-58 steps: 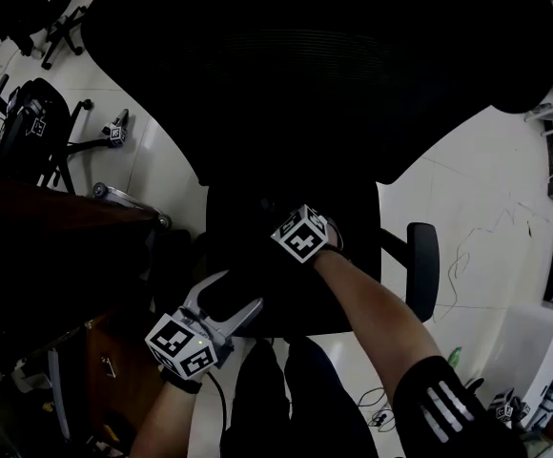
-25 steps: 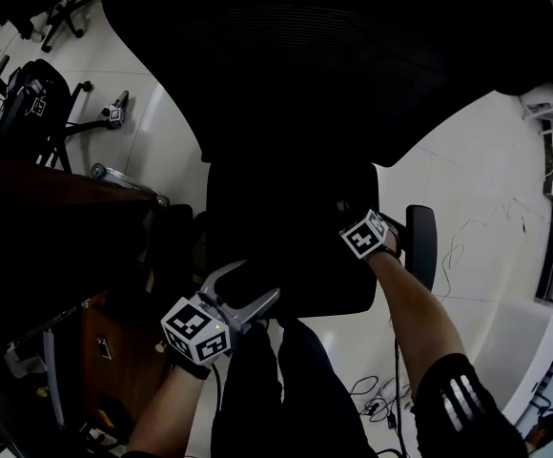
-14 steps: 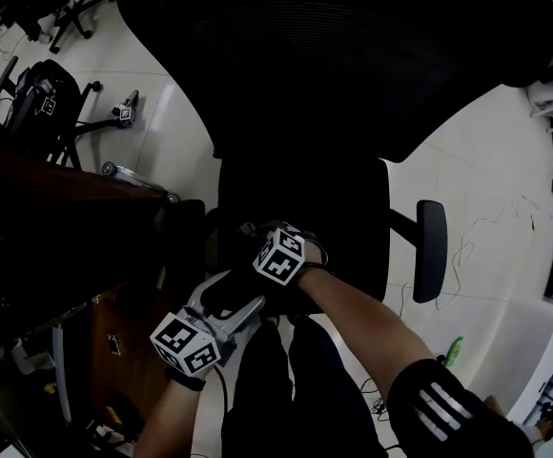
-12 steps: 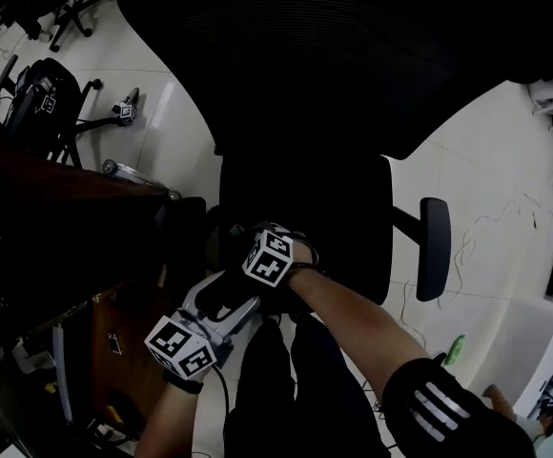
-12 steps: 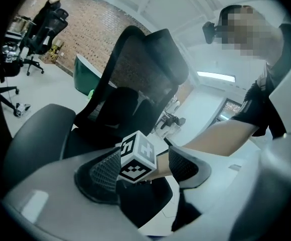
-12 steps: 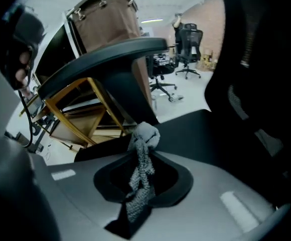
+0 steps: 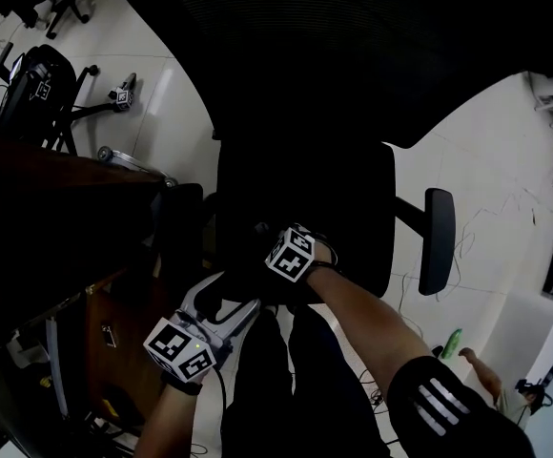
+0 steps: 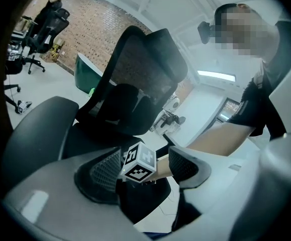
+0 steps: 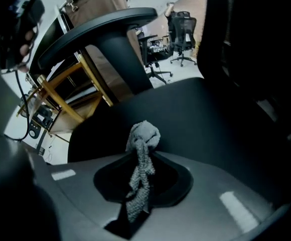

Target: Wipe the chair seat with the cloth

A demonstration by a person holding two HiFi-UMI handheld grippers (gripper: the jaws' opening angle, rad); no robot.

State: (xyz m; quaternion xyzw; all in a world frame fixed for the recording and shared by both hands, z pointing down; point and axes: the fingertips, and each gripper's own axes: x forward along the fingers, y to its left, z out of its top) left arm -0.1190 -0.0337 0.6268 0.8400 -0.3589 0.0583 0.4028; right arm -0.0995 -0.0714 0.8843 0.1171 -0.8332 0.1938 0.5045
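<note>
While the wiping of the seat is judged to be under way, the following is recorded.

Item 1, right hand-held gripper (image 9: 141, 165): closed on the cloth (image 9: 144, 134). A grey knitted strip is pinched between the jaws, and a small bunched wad is pushed out past the tips.

Item 2, chair seat (image 7: 345, 208): black, seen at centre frame in the head view, below the wide backrest (image 7: 353, 55). One armrest (image 7: 438, 241) is seen at its right. The right hand-held gripper is placed over the lower left part of the seat.

Item 3, left hand-held gripper (image 7: 231, 296): jaws spread apart, nothing held. It is held at the seat's lower edge, just beside the right one, whose marker cube is seen beyond the gap in the left gripper view.

Position of the cloth: the wad is shown at centre frame in the right gripper view, straight ahead of the jaw tips and against the dark seat surface. Whether it is pressed down or held just above cannot be told.

Handling note (judgement): since little cloth is exposed, overlapping strokes are advised. The wad should be pressed down and the hard jaw tips tilted clear of the upholstery. The pinch should be held firm so the strip is not dragged out.
</note>
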